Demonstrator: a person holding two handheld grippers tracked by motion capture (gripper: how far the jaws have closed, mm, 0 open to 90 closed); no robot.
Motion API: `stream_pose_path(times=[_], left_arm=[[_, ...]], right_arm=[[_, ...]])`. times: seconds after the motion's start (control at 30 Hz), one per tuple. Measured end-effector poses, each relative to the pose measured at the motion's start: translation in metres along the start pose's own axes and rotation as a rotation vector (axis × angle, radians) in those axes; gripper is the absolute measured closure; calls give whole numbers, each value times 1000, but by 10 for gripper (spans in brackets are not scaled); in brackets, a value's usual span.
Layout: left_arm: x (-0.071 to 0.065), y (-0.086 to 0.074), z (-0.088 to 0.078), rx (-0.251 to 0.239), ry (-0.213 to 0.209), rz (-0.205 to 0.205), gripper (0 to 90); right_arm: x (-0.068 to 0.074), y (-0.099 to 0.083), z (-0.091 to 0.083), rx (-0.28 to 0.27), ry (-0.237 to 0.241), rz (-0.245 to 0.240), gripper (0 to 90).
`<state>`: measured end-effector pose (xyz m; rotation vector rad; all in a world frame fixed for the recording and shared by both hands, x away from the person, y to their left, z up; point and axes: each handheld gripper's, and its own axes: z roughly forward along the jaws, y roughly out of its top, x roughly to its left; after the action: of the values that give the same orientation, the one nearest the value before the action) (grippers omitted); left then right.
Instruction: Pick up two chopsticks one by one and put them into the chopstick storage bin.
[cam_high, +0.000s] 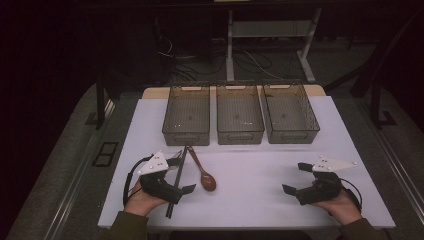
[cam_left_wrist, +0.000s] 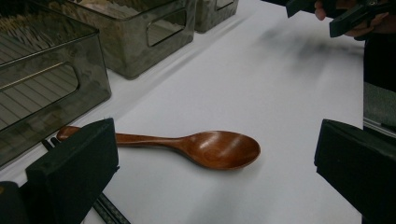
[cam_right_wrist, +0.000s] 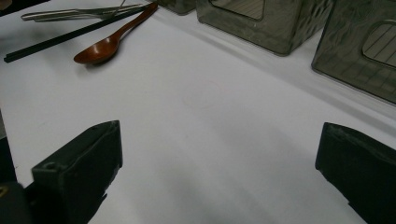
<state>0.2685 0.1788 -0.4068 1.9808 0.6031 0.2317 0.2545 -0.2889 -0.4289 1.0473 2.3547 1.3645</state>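
**Table stock: cutlery lower left, three bins above**

My left gripper (cam_high: 177, 175), lower left of the high view: jaws spread wide, pinching nothing. Between them in the left gripper view lies the spoon (cam_left_wrist: 205, 148), flat on the table (cam_high: 260, 165), bowl up at frame centre, handle running left behind my left jaw. Chopsticks (cam_high: 176, 177): black, just beside the spoon's left, under that gripper. Fork (cam_right_wrist: 79, 13): upper left of the right gripper view, beside the chopsticks. Bins (cam_high: 240, 120): three, smoky clear, in a row at upper centre. My right gripper (cam_high: 298, 177), lower right: jaws spread, over bare table, well apart from the cutlery.
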Motion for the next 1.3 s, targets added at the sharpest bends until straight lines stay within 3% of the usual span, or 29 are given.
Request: stream_pose_path(times=[0.4,0.73,0.97,1.13,1.17,1.27,1.3], left_arm=[[1,-1,4,39,2,0,0],[3,-2,13,118,1,10,0],[2,-2,20,180,-10,24,61],[2,-3,27,226,-24,21,201],[3,-4,30,241,-44,19,241],[5,-5,32,250,-45,8,310],[6,-5,33,251,-45,11,373]], right_arm=[[-1,0,0,0,3,1,9],[-1,0,-1,1,8,6,9],[-1,1,0,1,12,8,9],[-2,0,0,1,11,8,9],[-2,0,0,2,11,8,9],[-2,0,0,3,11,8,9],[-2,0,0,3,11,9,9]])
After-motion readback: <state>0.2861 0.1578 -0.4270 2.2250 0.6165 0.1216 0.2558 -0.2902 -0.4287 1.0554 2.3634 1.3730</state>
